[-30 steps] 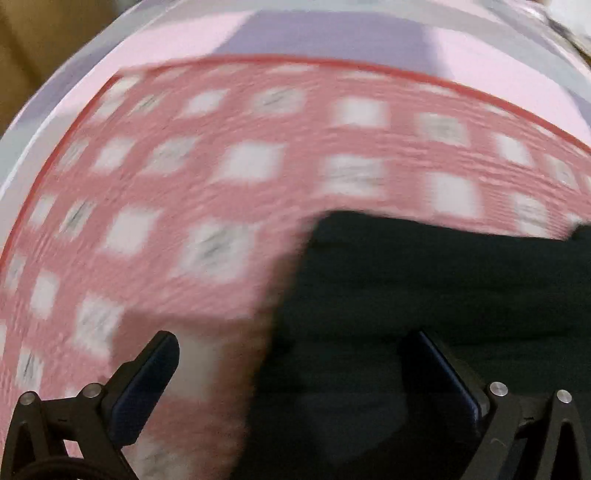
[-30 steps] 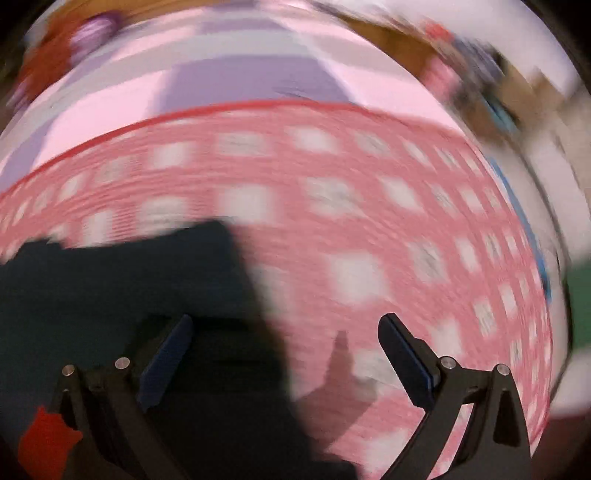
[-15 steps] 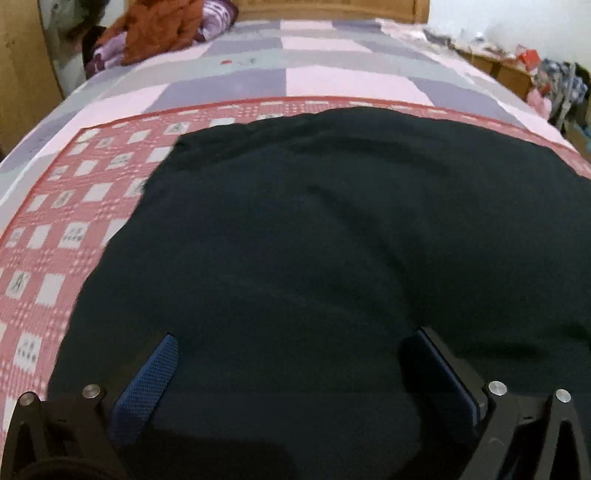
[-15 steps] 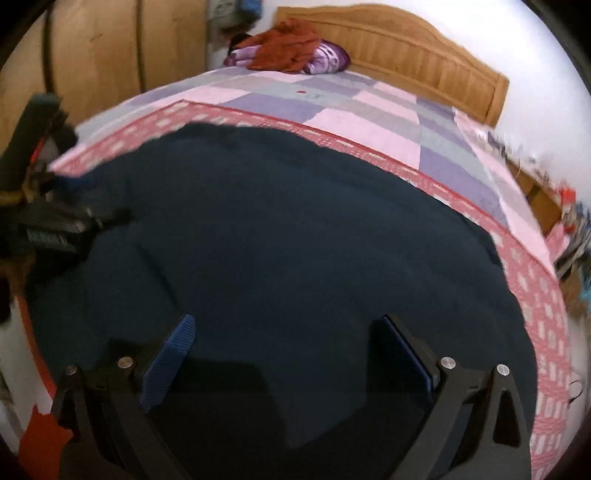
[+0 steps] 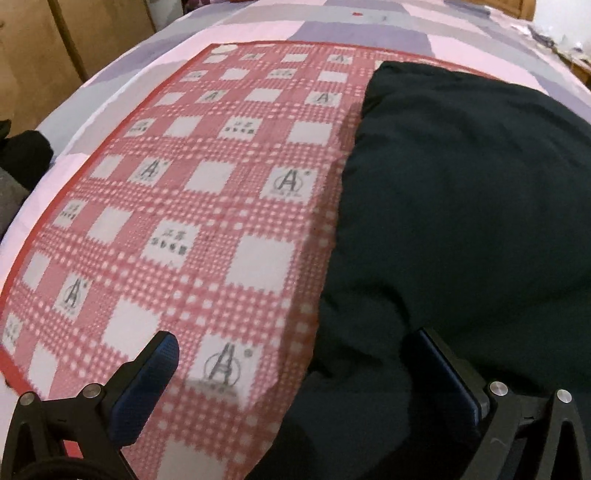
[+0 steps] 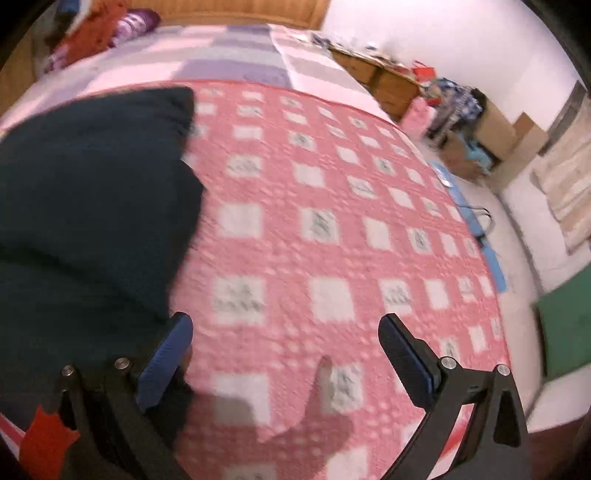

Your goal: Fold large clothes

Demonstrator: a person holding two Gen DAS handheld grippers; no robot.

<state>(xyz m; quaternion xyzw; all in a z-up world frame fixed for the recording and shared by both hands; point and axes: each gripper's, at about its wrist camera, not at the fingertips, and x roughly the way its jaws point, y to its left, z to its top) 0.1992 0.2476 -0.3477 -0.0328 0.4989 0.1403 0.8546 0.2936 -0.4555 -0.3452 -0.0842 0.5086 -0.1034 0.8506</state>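
Note:
A large dark garment (image 5: 461, 206) lies on a red and white checked cloth (image 5: 192, 206) spread over the bed. In the left wrist view it fills the right half, and its left edge runs between the fingers. My left gripper (image 5: 295, 362) is open and empty, low over that edge. In the right wrist view the garment (image 6: 85, 192) fills the left side. My right gripper (image 6: 284, 339) is open and empty over the checked cloth (image 6: 332, 221), its left finger at the garment's right edge.
A pink and purple patchwork bedspread (image 5: 332, 26) lies beyond the cloth. Wooden wardrobe panels (image 5: 55, 48) stand at the left. To the right of the bed are wooden drawers (image 6: 384, 81), cardboard boxes (image 6: 509, 133) and clutter on the floor. Red clothes (image 6: 96, 29) lie by the headboard.
Half a second ago the garment filled both views, spread wide. Now it lies narrower, and both open grippers have swung outward to its left and right edges.

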